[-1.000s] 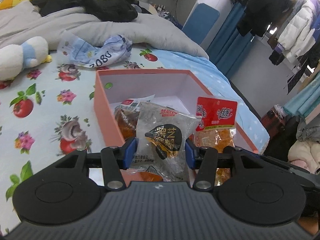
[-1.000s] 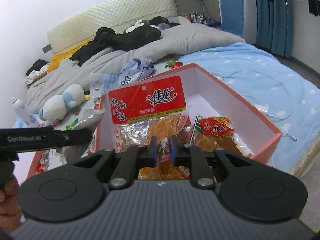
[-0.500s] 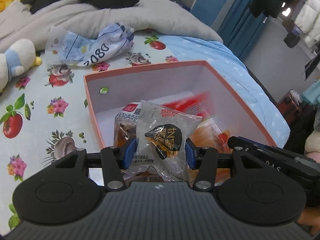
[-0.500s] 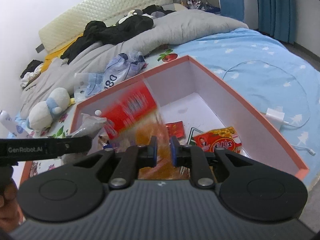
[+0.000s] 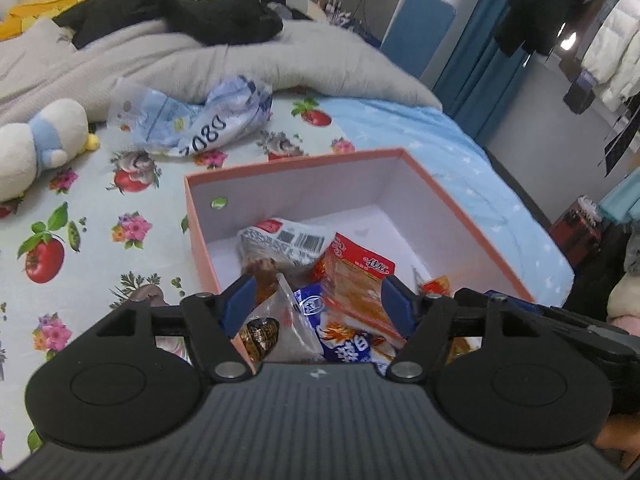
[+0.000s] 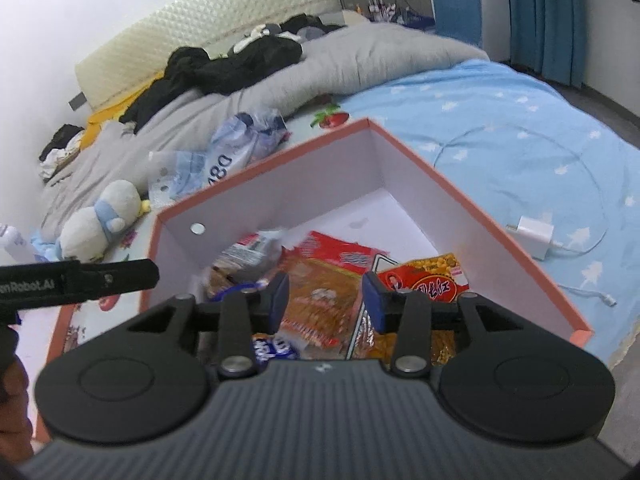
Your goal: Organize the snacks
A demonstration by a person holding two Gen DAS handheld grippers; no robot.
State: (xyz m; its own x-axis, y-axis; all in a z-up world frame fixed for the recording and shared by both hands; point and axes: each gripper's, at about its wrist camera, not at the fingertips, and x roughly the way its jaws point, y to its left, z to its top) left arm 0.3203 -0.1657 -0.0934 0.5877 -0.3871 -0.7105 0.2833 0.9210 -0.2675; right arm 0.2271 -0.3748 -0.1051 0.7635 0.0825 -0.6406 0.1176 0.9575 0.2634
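A salmon-pink box (image 5: 472, 216) with white inside walls sits on the bed, also in the right wrist view (image 6: 480, 216). Several snack packs lie inside: a clear pack with a dark label (image 5: 264, 330), a red-topped orange pack (image 5: 356, 284), a blue and white pack (image 5: 344, 340), a white barcoded pack (image 5: 288, 240). In the right wrist view the red-topped orange pack (image 6: 324, 280) and a red and yellow pack (image 6: 424, 280) show. My left gripper (image 5: 318, 300) is open above the box's near end. My right gripper (image 6: 326, 294) is open above the packs.
A crumpled blue and white plastic bag (image 5: 192, 124), a white plush toy (image 5: 36, 148) and a grey duvet (image 5: 240, 60) lie behind the box. A white charger with cable (image 6: 532, 234) lies on the blue sheet right of the box. The bed edge is at right.
Both grippers opened. The left let go of the dark-labelled clear pack and the right let go of the red-topped orange pack; both packs now lie in the box.
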